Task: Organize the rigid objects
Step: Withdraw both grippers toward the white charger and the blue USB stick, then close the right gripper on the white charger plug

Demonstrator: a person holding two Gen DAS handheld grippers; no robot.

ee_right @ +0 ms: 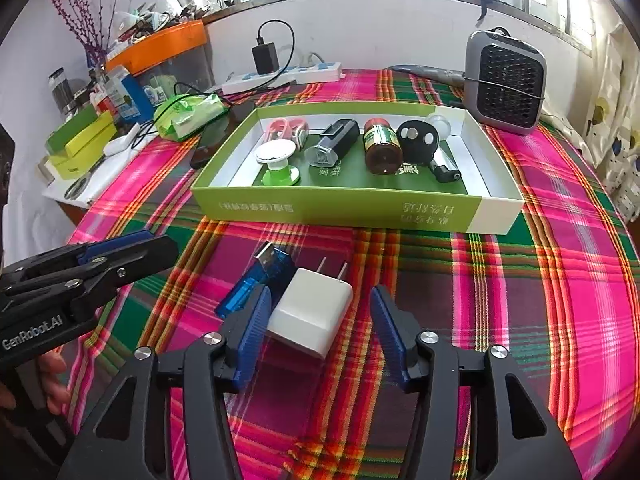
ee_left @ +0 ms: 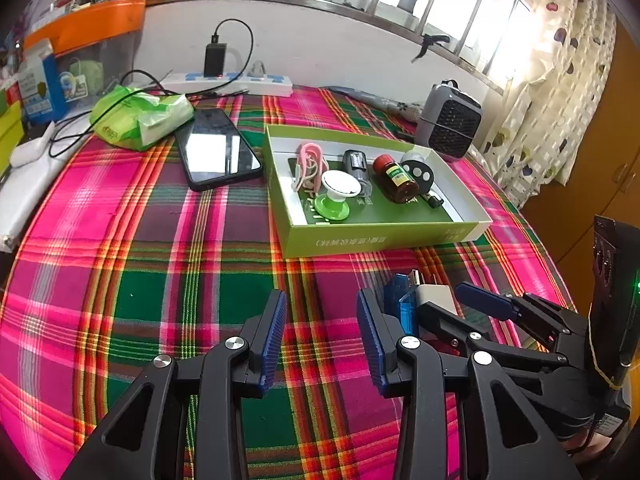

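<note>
Plaid cloth in pink, green and red (ee_right: pixel 520 300) covered the surface. Near its front edge lay a white cube-shaped wall charger (ee_right: pixel 310 314) touching a blue translucent USB stick (ee_right: pixel 256 280). The right gripper (ee_right: pixel 318 330) stood released, its blue pads either side of the charger. The left gripper (ee_left: pixel 322 338) hung spread and empty over bare cloth. Behind them sat a shallow green cardboard box (ee_right: pixel 352 210) holding a brown bottle (ee_right: pixel 382 146).

Pink, green and orange plaid cloth (ee_right: pixel 520 280); lime-green tray (ee_right: pixel 352 212); white charger (ee_right: pixel 310 316); translucent blue USB stick (ee_right: pixel 256 280); blue-padded black jaws.
</note>
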